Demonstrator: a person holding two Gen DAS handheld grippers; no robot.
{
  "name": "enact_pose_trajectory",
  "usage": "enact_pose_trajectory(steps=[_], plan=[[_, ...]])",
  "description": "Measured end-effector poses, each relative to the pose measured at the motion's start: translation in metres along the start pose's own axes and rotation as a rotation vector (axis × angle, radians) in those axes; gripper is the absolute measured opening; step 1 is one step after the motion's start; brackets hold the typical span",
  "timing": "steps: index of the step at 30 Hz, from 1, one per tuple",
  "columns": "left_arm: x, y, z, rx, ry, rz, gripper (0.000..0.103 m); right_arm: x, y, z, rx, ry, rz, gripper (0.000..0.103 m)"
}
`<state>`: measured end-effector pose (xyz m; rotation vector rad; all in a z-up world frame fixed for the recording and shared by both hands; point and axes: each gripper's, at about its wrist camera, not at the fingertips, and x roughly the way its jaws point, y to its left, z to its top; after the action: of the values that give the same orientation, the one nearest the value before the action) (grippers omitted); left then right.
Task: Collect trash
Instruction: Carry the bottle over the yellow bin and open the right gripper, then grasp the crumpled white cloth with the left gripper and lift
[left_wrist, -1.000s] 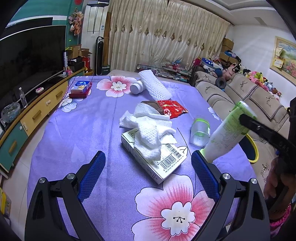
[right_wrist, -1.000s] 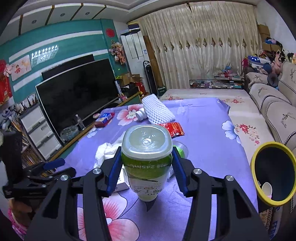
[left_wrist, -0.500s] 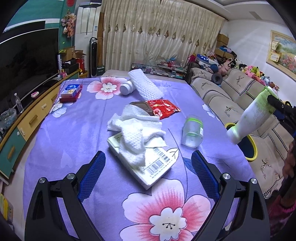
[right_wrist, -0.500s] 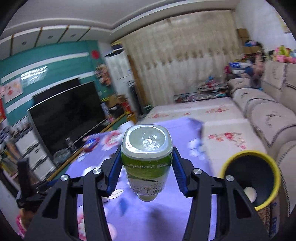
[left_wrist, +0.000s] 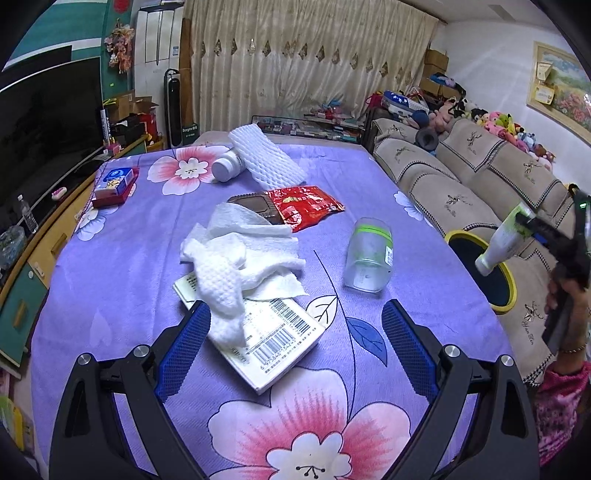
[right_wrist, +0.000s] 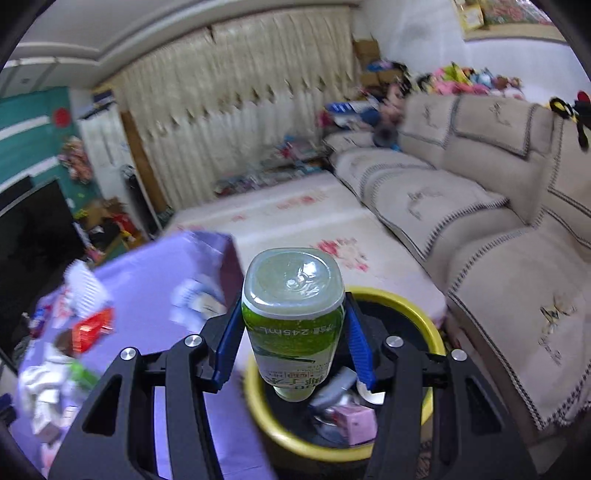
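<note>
Right hand-held gripper (right_wrist: 293, 336) clamps green bottle (right_wrist: 291, 317) above yellow bin (right_wrist: 402, 306); left hand-held gripper (left_wrist: 295, 347) open

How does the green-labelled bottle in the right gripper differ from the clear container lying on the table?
The green bottle is clamped between the right gripper's jaws over the yellow-rimmed bin; the clear container lies untouched on the purple tablecloth. The bottle is opaque with a green label; the container is see-through with only a green band. Both appear empty.

A green-labelled bottle (right_wrist: 291, 325) hangs neck-down over the yellow-rimmed bin (right_wrist: 399, 301), which already holds trash.
</note>
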<state>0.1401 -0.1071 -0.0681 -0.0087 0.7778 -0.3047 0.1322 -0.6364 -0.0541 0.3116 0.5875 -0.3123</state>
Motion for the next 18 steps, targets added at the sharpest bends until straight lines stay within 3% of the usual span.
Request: enact_pose_trajectory(steps=[4,10,18], plan=[[0.009,-0.002,0.003,0.008,0.014,0.007,0.093,0.047,-0.017,-0.015,0.015,0.087,-0.053,0.050],[0.016,-0.004,0.006,0.011,0.026,0.012,0.092,0.080,-0.026,-0.041,0.031,0.165,-0.086,0.050],[0.017,-0.006,0.006,0.017,0.022,0.007,0.092,0.070,-0.019,-0.045,0.017,0.150,-0.084,0.056]])
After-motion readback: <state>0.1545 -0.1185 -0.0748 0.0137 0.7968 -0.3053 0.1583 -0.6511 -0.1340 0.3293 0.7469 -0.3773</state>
